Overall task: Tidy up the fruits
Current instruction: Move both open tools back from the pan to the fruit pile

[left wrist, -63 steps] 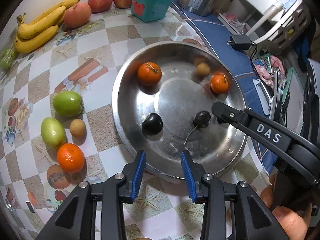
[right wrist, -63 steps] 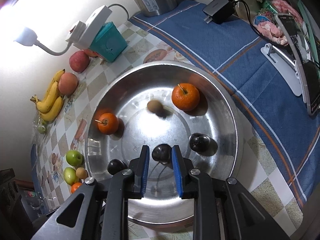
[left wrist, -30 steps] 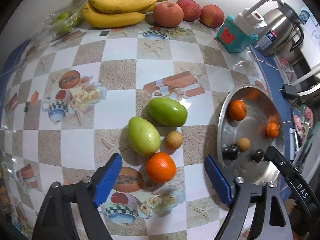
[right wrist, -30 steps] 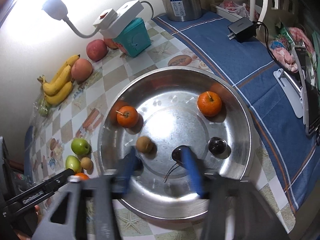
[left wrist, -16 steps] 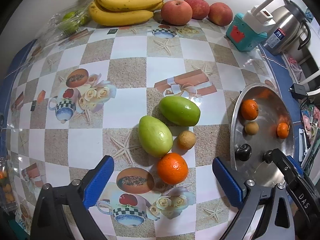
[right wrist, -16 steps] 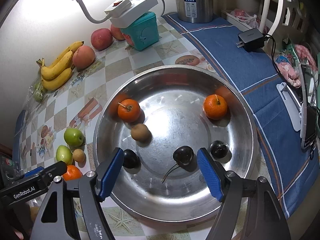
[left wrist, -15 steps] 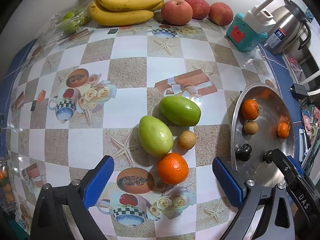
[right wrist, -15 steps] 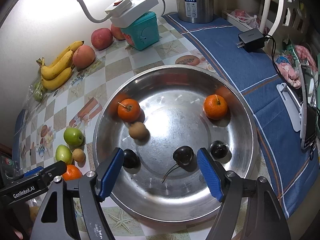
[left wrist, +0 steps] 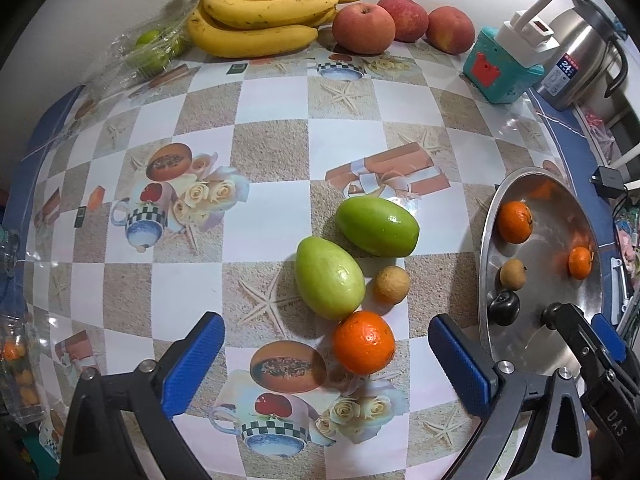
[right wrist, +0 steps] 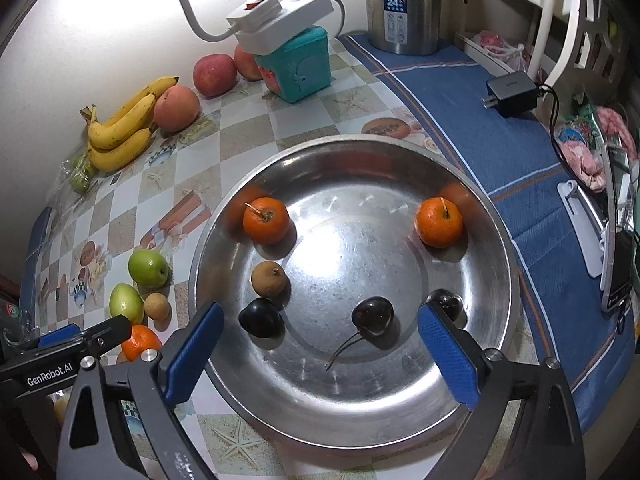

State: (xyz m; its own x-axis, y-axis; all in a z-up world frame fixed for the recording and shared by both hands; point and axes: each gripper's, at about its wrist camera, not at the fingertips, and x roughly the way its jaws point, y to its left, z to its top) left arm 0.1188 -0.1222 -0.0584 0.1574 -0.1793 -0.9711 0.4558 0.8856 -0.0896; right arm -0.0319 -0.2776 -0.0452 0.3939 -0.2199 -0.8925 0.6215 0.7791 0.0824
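Observation:
A steel bowl (right wrist: 460,392) holds two oranges (right wrist: 266,220), a longan (right wrist: 268,279) and three dark cherries (right wrist: 372,317). On the checkered cloth left of it lie two green fruits (left wrist: 329,278), a longan (left wrist: 391,284) and an orange (left wrist: 363,341). My left gripper (left wrist: 326,358) is open and empty, its jaws wide around the near side of that orange. My right gripper (right wrist: 318,348) is open and empty, low over the bowl's near part, just in front of the stemmed cherry. The bowl also shows in the left wrist view (left wrist: 486,236).
Bananas (left wrist: 260,20) and apples (left wrist: 364,28) lie along the far wall, with bagged limes (left wrist: 152,50) at the left. A teal box (right wrist: 294,64) with a power strip, a steel kettle (right wrist: 402,4) and a charger (right wrist: 510,92) stand behind the bowl.
The left gripper swung from the bowl to the loose fruits, opened wide and has come closer to the orange. The right gripper opened, letting the cherry go in the bowl.

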